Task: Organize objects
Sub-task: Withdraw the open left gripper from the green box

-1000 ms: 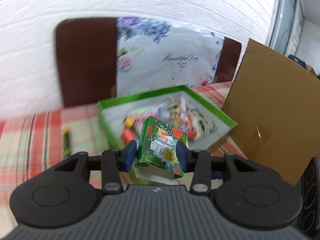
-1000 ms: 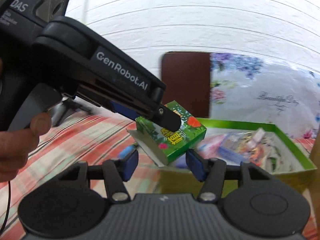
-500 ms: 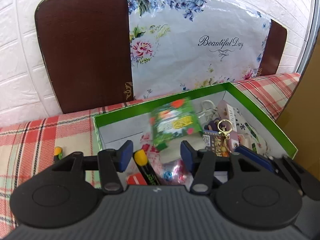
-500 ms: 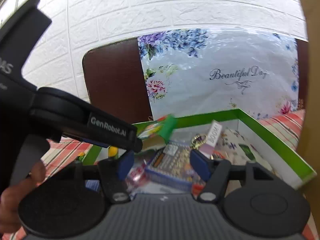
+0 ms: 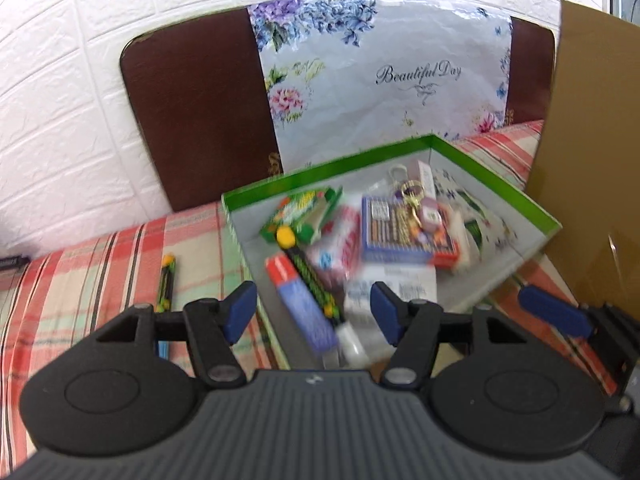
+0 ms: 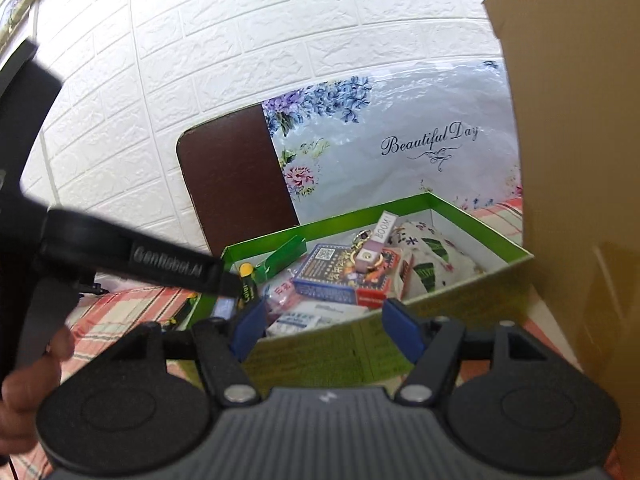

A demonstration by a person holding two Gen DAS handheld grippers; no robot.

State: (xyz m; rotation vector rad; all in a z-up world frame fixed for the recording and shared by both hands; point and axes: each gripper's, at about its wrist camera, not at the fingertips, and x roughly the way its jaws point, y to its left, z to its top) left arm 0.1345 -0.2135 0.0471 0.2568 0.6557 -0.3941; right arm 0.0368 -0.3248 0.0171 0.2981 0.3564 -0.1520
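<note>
A green open tray (image 5: 332, 166) on the plaid cloth holds several small items. A small green patterned box (image 5: 304, 212) lies at its back left, beside a yellow-capped marker (image 5: 310, 276), a red and blue tube (image 5: 300, 300) and a blue card box (image 5: 404, 232) with a keychain (image 5: 416, 196) on it. My left gripper (image 5: 312, 306) hovers over the tray's near left corner, its jaws opening with nothing between them. My right gripper (image 6: 326, 324) stands open at the tray's near wall (image 6: 360, 344), holding nothing. The small green box (image 6: 286, 254) shows there too.
A tall cardboard sheet (image 5: 592, 160) stands close on the right of the tray. A brown chair back (image 5: 200, 112) draped with a floral bag (image 5: 384, 80) rises behind it against the white brick wall. A loose marker (image 5: 166, 280) lies on the cloth left of the tray.
The small green box has left my left gripper and dropped into the tray's back left. Both grippers have widened and pulled back from the tray a little.
</note>
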